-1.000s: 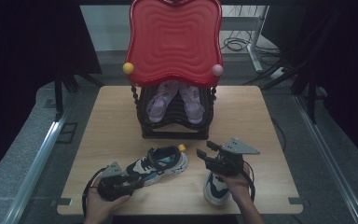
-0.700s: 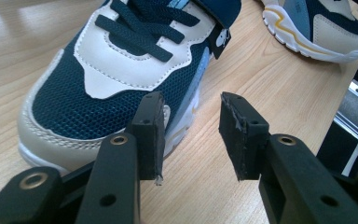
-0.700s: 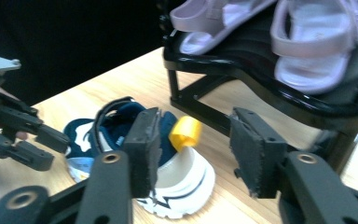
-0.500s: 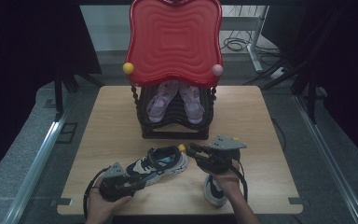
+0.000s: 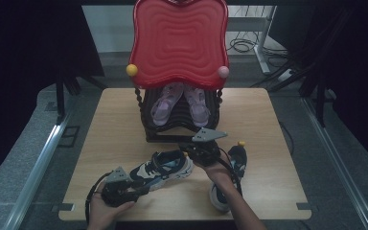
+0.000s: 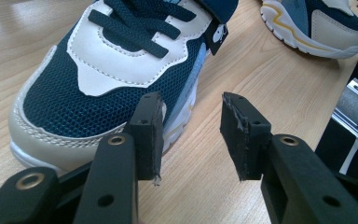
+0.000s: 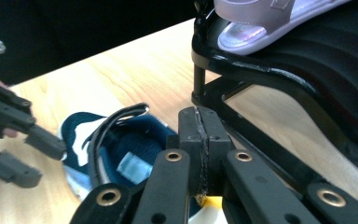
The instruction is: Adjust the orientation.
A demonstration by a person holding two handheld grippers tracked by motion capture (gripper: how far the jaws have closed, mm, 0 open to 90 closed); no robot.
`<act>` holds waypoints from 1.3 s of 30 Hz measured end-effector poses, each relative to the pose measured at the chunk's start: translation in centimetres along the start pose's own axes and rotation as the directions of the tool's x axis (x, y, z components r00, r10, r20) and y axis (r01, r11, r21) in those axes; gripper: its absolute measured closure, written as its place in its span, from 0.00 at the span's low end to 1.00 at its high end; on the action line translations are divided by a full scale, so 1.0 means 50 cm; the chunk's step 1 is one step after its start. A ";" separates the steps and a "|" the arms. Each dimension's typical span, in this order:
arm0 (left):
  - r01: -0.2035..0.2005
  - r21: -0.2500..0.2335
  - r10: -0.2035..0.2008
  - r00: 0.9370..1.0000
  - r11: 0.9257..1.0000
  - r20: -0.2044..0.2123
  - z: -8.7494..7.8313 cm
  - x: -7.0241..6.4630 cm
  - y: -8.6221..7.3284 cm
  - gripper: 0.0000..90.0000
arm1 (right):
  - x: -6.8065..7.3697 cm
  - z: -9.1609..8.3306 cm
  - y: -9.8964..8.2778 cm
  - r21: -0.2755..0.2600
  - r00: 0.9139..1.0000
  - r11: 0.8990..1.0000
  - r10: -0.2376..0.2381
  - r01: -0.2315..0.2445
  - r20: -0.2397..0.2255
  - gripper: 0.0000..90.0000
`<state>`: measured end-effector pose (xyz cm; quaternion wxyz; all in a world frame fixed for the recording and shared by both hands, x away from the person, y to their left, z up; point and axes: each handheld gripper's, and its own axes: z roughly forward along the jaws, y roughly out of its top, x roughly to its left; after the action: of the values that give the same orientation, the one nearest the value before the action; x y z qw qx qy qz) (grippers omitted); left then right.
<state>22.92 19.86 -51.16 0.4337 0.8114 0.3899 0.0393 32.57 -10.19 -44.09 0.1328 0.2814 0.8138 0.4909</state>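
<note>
Sneaker (image 5: 165,167) on table | L fingers (image 6: 191,135) open at toe | R fingers (image 7: 199,140) just closed, pressed together at heel

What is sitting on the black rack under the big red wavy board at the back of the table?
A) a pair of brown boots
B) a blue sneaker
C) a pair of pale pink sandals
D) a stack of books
C: in the high view, two pale pink sandals lie side by side on the black rack beneath the red board; the blue sneakers are down on the table nearer the person.
</note>
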 end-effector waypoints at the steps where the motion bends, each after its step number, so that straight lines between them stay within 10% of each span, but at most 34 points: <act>1: 0.001 -0.001 -0.001 1.000 1.000 -0.001 -0.001 0.000 0.000 0.66 | -0.003 0.007 0.005 0.011 1.000 1.000 -0.005 0.005 0.005 1.00; 16: 0.012 -0.011 -0.012 1.000 1.000 0.006 -0.021 0.003 0.004 0.65 | -0.019 0.081 0.003 0.170 0.998 0.984 -0.057 0.051 0.029 1.00; 39: 0.023 -0.045 -0.023 1.000 0.999 0.008 -0.044 0.015 0.008 0.46 | -0.006 0.040 -0.019 0.199 0.996 0.976 -0.080 0.087 -0.044 1.00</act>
<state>22.79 21.74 -49.71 0.4539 0.7970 0.3965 0.0400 33.51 -9.26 -45.89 0.1099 0.2501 0.8725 0.4051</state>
